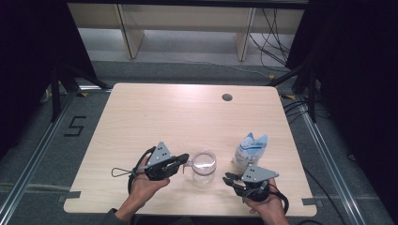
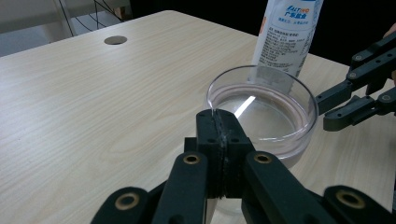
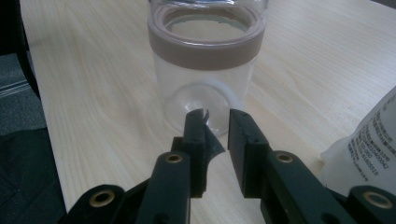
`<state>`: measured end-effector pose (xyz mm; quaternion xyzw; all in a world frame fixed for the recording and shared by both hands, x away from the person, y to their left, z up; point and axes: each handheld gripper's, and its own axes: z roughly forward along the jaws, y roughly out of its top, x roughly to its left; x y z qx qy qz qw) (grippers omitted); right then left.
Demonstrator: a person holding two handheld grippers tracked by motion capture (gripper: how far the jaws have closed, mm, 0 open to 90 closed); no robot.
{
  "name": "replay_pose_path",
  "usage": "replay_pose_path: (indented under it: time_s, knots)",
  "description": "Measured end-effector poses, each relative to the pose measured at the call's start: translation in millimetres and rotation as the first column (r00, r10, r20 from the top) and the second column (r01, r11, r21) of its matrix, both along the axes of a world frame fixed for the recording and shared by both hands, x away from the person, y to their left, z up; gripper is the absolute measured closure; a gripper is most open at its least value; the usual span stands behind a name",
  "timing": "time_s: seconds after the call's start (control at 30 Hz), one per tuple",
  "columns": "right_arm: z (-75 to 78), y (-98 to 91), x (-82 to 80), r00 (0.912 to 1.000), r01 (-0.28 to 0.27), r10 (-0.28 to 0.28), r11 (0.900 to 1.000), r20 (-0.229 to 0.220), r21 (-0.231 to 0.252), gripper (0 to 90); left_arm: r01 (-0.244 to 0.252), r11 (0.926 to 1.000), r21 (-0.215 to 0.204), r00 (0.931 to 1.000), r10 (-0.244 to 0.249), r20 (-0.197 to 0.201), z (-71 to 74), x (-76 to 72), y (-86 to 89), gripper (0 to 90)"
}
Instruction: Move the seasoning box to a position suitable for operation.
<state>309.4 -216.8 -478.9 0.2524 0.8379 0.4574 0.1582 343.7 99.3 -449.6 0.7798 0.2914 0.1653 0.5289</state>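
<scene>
A clear jar [image 1: 203,161] with a pinkish band below its rim stands upright near the table's front middle; it looks empty. My left gripper [image 1: 186,160] reaches it from the left, and in the left gripper view its jaws [image 2: 218,121] are pressed together on the near rim of the jar [image 2: 261,112]. My right gripper [image 1: 226,179] sits low at the jar's right front, apart from it. In the right gripper view a narrow gap stands between the right gripper's [image 3: 217,121] jaws, nothing is in it, and the jar [image 3: 208,56] is just beyond the tips.
A white printed bag [image 1: 250,149] stands right of the jar, close behind my right gripper; it also shows as the bag [image 3: 369,154] in the right gripper view. A round cable hole [image 1: 227,97] lies at the far side of the wooden table [image 1: 155,117]. The table's front edge is near both hands.
</scene>
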Motion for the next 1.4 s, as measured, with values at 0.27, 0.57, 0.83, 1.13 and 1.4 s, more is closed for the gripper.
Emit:
replay_pose_path:
  time_s: [0.27,0.57,0.83,1.13,1.4]
  knots:
    - [1.4,2.7,2.4,1.0,0.006,-0.006,1.0,0.005,0.006,78.9,-0.002,0.9998,-0.018,1.0,0.002,-0.001,-1.7,-0.1,0.7,88.8]
    - [3.5,6.0,6.4,0.9997,-0.008,0.007,0.9994,0.023,0.035,81.3,-0.002,0.9998,-0.019,1.0,0.002,-0.001,-3.4,0.5,1.8,88.8]
    - [11.5,11.8,7.8,0.9981,0.004,-0.009,0.9977,0.061,0.068,85.3,0.007,0.9998,-0.017,1.0,-0.007,-0.007,-4.4,1.4,2.9,88.7]
    - [19.9,23.1,16.6,0.9956,-0.029,0.023,0.9973,0.09,0.068,87.0,0.007,0.9997,-0.024,0.9999,-0.007,-0.01,-4.7,1.8,3.0,88.4]
    - [25.9,26.4,20.5,0.9929,-0.034,0.026,0.9969,0.116,0.071,87.4,-0.013,0.9983,-0.056,0.9994,0.011,-0.034,-4.7,2.8,7.3,74.0]
